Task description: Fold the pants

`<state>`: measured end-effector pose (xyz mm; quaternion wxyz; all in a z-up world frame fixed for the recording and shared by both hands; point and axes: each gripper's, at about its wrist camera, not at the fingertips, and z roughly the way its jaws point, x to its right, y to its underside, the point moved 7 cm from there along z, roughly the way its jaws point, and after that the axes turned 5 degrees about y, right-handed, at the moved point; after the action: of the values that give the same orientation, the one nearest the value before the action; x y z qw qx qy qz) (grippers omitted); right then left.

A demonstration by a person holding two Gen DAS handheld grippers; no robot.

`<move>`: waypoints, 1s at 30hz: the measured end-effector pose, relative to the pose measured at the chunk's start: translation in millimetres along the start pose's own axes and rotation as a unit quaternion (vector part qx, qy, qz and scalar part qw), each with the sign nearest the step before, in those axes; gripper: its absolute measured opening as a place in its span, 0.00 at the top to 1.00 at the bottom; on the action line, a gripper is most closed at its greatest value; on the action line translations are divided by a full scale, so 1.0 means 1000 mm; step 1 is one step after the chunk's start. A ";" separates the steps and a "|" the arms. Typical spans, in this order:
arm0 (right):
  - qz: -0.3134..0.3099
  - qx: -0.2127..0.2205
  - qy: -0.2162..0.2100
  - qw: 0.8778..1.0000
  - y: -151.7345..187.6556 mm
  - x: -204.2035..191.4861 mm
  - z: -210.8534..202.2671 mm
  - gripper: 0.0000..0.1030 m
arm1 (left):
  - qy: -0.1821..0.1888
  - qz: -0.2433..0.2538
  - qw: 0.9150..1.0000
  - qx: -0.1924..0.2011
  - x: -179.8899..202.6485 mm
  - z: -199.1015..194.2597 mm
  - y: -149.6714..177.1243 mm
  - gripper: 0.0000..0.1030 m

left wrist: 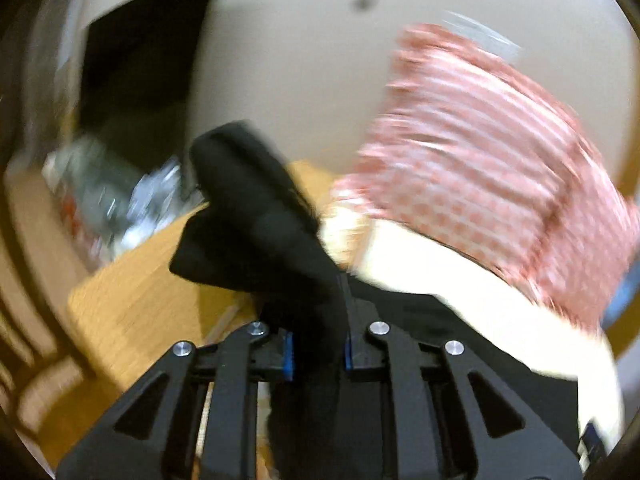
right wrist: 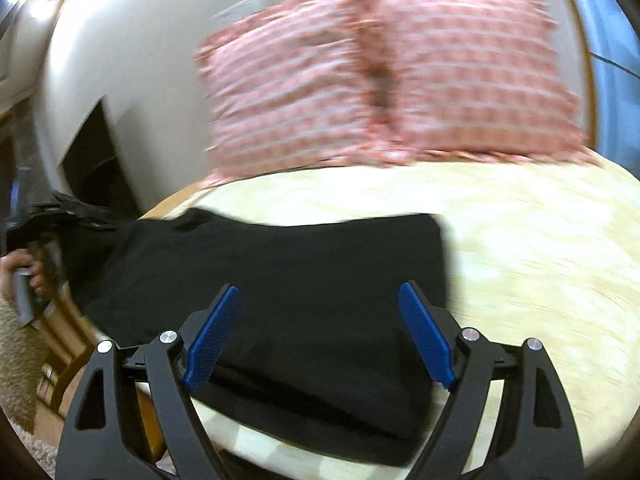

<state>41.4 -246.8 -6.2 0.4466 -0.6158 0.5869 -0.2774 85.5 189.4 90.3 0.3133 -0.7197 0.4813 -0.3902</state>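
Observation:
The black pants (right wrist: 280,280) lie on a pale yellow bed (right wrist: 520,248), mostly flat, with one end lifted at the left. My left gripper (left wrist: 320,312) is shut on a bunch of the black pants (left wrist: 256,216) and holds it up above the bed's left side. It also shows at the far left of the right wrist view (right wrist: 32,224), with the hand under it. My right gripper (right wrist: 320,308) is open and empty, with its blue pads (right wrist: 212,340) spread wide just above the flat part of the pants. Both views are blurred by motion.
Two pink patterned pillows (right wrist: 380,80) stand at the head of the bed against a beige wall (left wrist: 300,60). A wooden bed frame (left wrist: 132,300) and a cluttered side area (left wrist: 104,200) lie left of the bed. A dark opening (left wrist: 140,60) is in the wall.

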 end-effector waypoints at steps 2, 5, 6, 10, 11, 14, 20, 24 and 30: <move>0.022 0.009 0.020 0.999 0.001 0.024 -0.010 0.18 | 0.029 0.074 0.997 0.004 0.064 -0.004 -0.003 0.86; 0.055 0.018 0.040 0.997 0.002 0.052 -0.023 0.18 | 0.087 0.177 0.980 0.006 0.160 -0.013 0.014 0.86; 0.063 0.022 0.046 0.997 0.003 0.059 -0.028 0.18 | 0.109 0.206 0.972 0.005 0.189 -0.017 0.025 0.86; 0.080 0.028 0.066 0.994 0.007 0.080 -0.037 0.18 | 0.216 0.329 0.918 -0.045 0.293 -0.027 0.124 0.86; 0.085 0.025 0.070 0.994 0.009 0.085 -0.038 0.18 | 0.231 0.352 0.905 -0.061 0.306 -0.026 0.149 0.86; 0.094 0.015 0.075 0.993 0.017 0.092 -0.038 0.18 | 0.263 0.393 0.870 -0.140 0.326 -0.015 0.223 0.87; 0.090 0.007 0.078 0.993 0.020 0.095 -0.032 0.18 | 0.273 0.341 0.887 -0.148 0.316 -0.009 0.209 0.87; 0.090 0.013 0.078 0.993 0.021 0.092 -0.033 0.18 | 0.300 0.266 0.908 -0.116 0.332 -0.018 0.151 0.88; 0.087 0.014 0.104 0.991 0.024 0.100 -0.038 0.18 | 0.304 0.377 0.867 -0.119 0.355 -0.035 0.219 0.87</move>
<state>13.1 -350.4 -28.2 0.4144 -0.5238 0.6777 -0.3077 39.2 -220.1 18.9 0.1870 -0.3606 0.8303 -0.3816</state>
